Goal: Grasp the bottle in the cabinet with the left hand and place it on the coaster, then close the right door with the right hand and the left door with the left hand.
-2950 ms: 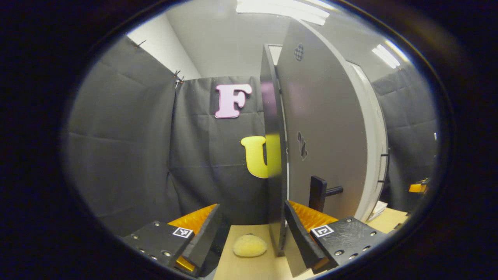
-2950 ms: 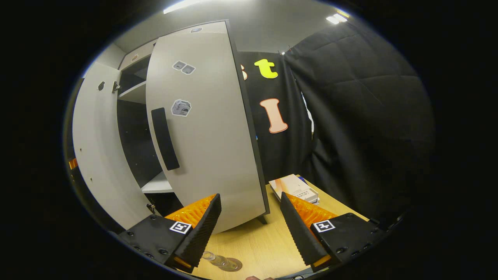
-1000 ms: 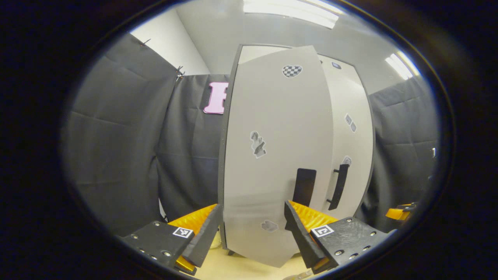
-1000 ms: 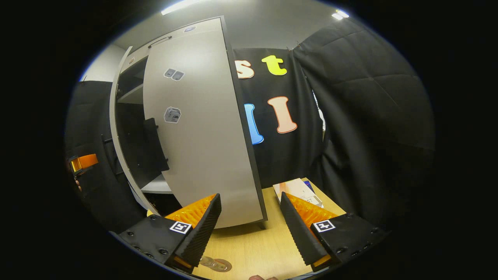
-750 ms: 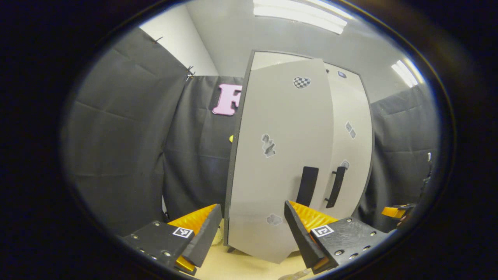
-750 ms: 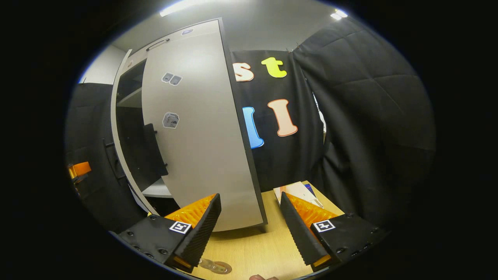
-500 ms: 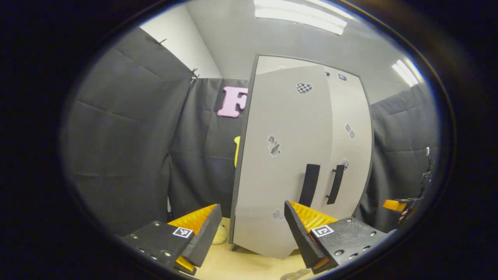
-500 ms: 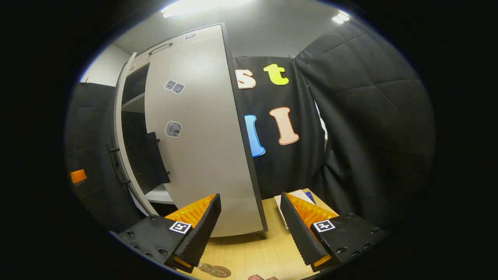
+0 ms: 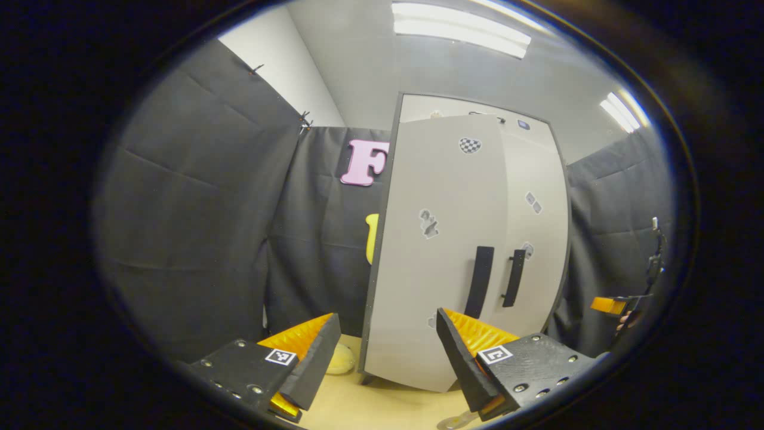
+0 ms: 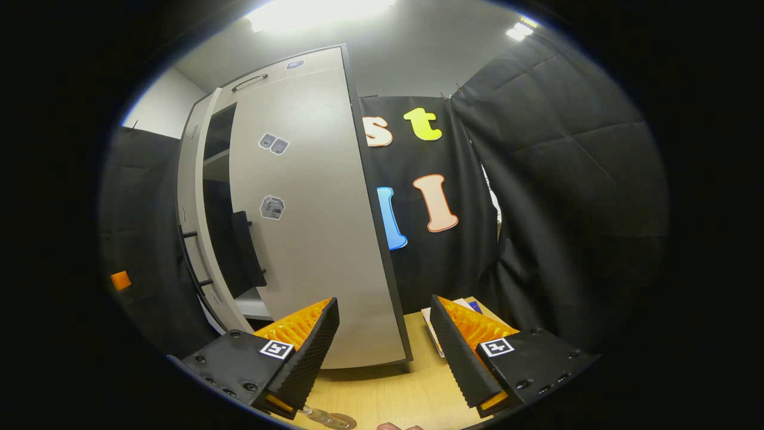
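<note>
Both jaws spread, empty: left gripper (image 9: 382,358) and right gripper (image 10: 382,352) back from the cabinet, doors needing pushes, not grips. Left door (image 9: 436,251) nearly shut, right door (image 10: 310,209) ajar. Probably the bottle (image 10: 325,416) on its coaster at the desk's near edge.

A yellow sponge (image 9: 341,361) and booklets (image 10: 439,325) lie on the table (image 10: 394,394)

From low over the pale wooden bench (image 9: 382,406), my left gripper view looks forward and upward between its open black-and-orange left tongs (image 9: 382,352) at the tall light-grey cabinet (image 9: 453,251), near ahead. My right gripper view faces that cabinet (image 10: 310,239) obliquely beyond the right tongs (image 10: 385,346); both views share it.
</note>
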Demonstrator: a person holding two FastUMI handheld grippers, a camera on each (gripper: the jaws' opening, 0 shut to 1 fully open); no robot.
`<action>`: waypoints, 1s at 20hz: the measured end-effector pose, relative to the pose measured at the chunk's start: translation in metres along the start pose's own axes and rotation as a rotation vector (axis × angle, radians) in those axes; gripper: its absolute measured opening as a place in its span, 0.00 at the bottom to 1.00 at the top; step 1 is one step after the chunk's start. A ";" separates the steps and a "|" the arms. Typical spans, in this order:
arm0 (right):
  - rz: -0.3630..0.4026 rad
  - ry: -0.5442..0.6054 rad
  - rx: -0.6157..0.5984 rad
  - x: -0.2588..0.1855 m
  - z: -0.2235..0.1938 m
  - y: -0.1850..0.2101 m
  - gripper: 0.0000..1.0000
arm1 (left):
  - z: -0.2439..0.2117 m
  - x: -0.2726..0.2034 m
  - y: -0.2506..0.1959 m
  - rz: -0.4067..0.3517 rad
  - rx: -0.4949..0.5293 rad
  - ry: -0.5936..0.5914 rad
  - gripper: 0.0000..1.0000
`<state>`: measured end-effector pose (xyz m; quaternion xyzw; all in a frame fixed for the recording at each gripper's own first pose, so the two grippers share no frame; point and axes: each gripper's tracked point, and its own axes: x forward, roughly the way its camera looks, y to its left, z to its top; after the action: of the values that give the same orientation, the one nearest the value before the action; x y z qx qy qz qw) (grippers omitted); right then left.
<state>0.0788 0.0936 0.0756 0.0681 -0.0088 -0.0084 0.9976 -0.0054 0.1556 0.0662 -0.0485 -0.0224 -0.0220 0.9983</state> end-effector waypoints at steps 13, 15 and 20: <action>0.081 0.064 -0.027 0.003 -0.023 0.044 0.98 | 0.003 0.025 -0.004 0.069 0.004 -0.047 0.94; 0.091 0.067 -0.021 0.002 -0.028 0.051 0.98 | -0.004 0.026 -0.010 0.058 0.021 -0.038 0.94; 0.080 0.118 -0.070 0.001 -0.044 0.054 0.98 | -0.029 0.033 -0.029 -0.005 0.000 0.036 1.00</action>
<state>0.0811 0.1528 0.0394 0.0329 0.0476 0.0353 0.9977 0.0278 0.1222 0.0421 -0.0483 -0.0045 -0.0254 0.9985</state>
